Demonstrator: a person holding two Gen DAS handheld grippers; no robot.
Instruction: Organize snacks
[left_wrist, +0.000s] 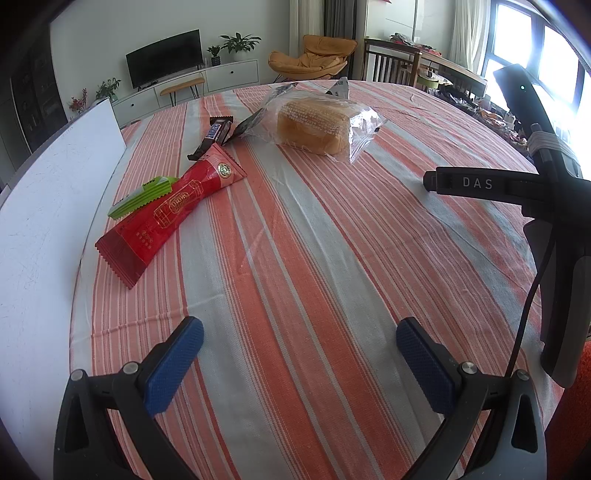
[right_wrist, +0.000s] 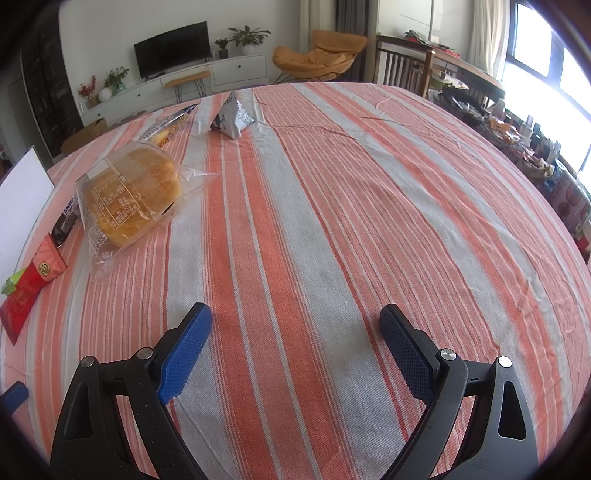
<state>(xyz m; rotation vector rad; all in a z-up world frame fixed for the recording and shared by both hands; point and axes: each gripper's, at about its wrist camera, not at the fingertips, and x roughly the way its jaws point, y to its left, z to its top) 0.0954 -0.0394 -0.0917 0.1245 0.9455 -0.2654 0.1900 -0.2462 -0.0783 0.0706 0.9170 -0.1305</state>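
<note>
Snacks lie on a striped tablecloth (left_wrist: 295, 229). A bagged bread loaf (left_wrist: 314, 125) sits at the far middle, also in the right wrist view (right_wrist: 129, 192). A long red packet (left_wrist: 173, 206) lies at the left over a green wrapper (left_wrist: 144, 195), with a dark Snickers bar (left_wrist: 216, 134) behind it. A grey triangular pouch (right_wrist: 231, 118) and a long dark packet (right_wrist: 166, 127) lie farther back. My left gripper (left_wrist: 299, 332) is open and empty above the cloth. My right gripper (right_wrist: 295, 321) is open and empty; its body shows at the right of the left wrist view (left_wrist: 554, 236).
A white board (left_wrist: 48, 206) lies along the table's left edge. Behind the table are a TV stand (right_wrist: 207, 75), an orange chair (right_wrist: 317, 55) and a cluttered wooden table (right_wrist: 461, 74) near the windows.
</note>
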